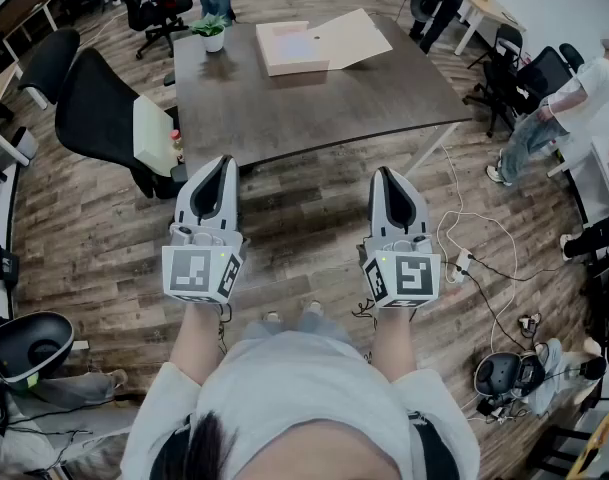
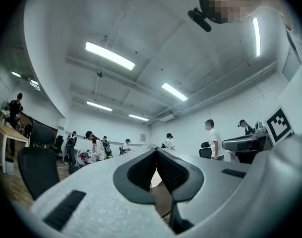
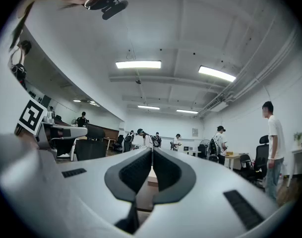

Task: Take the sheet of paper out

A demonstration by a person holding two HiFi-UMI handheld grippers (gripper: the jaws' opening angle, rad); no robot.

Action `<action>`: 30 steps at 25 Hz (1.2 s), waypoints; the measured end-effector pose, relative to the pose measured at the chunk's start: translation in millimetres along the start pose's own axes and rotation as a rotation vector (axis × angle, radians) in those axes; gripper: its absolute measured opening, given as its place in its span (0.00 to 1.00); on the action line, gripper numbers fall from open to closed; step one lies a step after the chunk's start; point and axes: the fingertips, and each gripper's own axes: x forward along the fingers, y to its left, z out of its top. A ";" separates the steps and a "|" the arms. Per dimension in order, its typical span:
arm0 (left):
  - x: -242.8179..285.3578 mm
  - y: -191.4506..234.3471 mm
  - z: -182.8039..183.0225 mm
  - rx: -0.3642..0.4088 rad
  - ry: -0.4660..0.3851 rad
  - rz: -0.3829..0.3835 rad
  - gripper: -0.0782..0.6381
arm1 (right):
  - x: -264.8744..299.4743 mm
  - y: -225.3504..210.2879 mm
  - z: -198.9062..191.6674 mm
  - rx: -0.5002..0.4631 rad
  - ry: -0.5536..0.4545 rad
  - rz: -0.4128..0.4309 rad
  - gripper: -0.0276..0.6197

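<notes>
- Sheet of paper (image 1: 356, 36): pale, lying flat on the dark table (image 1: 314, 108), well ahead of both tongs and nearer the right one's line. Its left edge is against a flat tan box (image 1: 292, 48); whether it is tucked under the box cannot be told.
- Its long axis runs roughly across the table, left to right, skewed, with one corner toward the far right.
- Left gripper (image 1: 222, 161) (image 2: 155, 150): jaws pressed together, tips meeting, nothing between the pads, touching nothing.
- Right gripper (image 1: 384, 173) (image 3: 151, 149): jaws pressed together too, empty, clear of the table.
- Both forearms reach forward side by side. The tongs are parallel, aimed at the table's near edge and nosed slightly above level, marker cubes at the rear.
- Potted plant (image 1: 211, 31) sits ahead of the left tong, at the table's far left corner.
</notes>
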 end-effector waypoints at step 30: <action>12.0 32.8 -21.3 -0.006 0.012 -0.038 0.12 | 21.6 12.3 -16.6 0.041 0.004 -0.071 0.07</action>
